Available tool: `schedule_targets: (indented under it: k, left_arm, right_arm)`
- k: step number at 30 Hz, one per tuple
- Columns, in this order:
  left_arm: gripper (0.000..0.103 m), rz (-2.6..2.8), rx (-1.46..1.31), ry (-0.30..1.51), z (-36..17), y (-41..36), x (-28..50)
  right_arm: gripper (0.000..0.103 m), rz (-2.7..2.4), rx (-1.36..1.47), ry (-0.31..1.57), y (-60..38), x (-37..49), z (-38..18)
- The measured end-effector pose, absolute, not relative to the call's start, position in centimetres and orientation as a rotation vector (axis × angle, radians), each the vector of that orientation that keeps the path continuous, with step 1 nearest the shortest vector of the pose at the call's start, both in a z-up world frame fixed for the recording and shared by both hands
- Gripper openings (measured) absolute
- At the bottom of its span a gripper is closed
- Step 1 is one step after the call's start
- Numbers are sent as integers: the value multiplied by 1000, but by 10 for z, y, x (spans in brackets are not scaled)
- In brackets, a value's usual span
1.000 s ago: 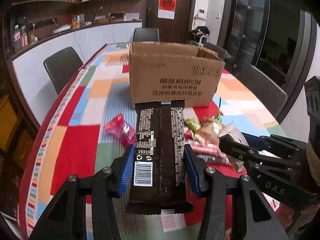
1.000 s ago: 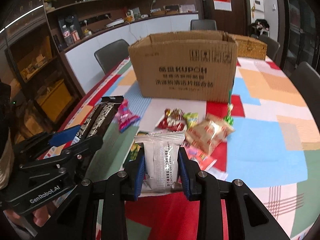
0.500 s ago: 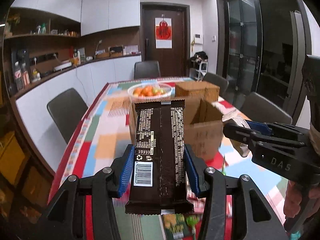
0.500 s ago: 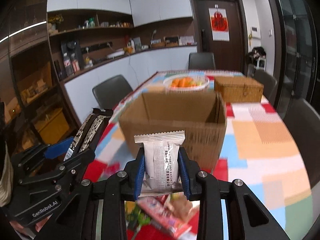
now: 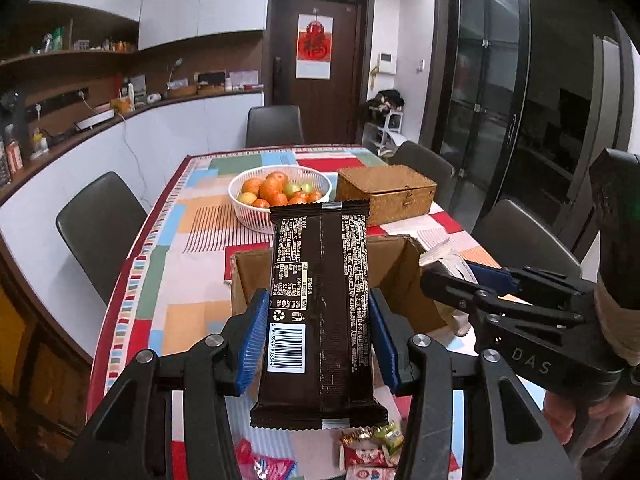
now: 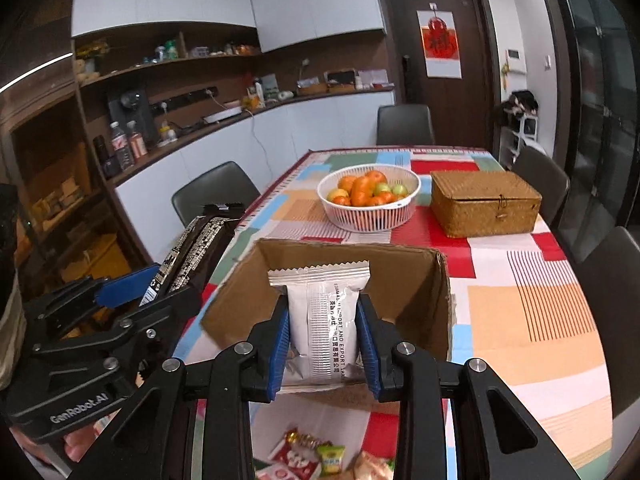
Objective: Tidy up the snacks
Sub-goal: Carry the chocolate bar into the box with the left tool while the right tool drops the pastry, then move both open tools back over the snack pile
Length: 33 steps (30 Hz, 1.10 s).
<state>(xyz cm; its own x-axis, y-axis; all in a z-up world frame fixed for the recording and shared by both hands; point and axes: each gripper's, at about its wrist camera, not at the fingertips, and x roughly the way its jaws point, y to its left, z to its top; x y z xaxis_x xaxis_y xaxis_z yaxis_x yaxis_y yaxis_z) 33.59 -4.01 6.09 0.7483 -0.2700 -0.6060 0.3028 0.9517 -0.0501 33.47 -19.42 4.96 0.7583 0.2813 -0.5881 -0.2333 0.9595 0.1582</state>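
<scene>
My left gripper point(image 5: 318, 326) is shut on a long dark brown snack bar point(image 5: 320, 312) and holds it upright above the open cardboard box point(image 5: 400, 264). My right gripper point(image 6: 322, 332) is shut on a silver-white snack packet point(image 6: 322, 316) and holds it over the near edge of the same box point(image 6: 400, 280). The right gripper also shows at the right of the left wrist view point(image 5: 472, 280). The left gripper with its bar point(image 6: 192, 256) shows at the left of the right wrist view. Several loose snacks point(image 6: 320, 456) lie on the table below, near me.
Behind the box stand a white basket of fruit point(image 5: 280, 192) and a wicker box point(image 5: 386, 192) on the patchwork tablecloth point(image 6: 540, 300). Dark chairs point(image 5: 100, 224) surround the table. A counter with shelves runs along the left wall.
Both grippers have risen from just above the snack pile and moved forward over the box, each keeping its snack. The box opening and the far table end have come into view.
</scene>
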Motion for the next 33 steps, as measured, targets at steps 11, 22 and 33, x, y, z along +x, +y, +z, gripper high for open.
schedule_targets:
  k: [11, 22, 33]
  left_arm:
    - [64, -218, 85, 725, 46, -48, 371]
    - [72, -175, 176, 595, 59, -40, 286]
    - [74, -187, 150, 552, 49, -32, 217]
  right_arm:
    - [45, 239, 76, 752, -202, 382, 34]
    - [57, 260, 24, 710, -202, 328, 37]
    - [57, 309, 1, 669, -199, 252, 27]
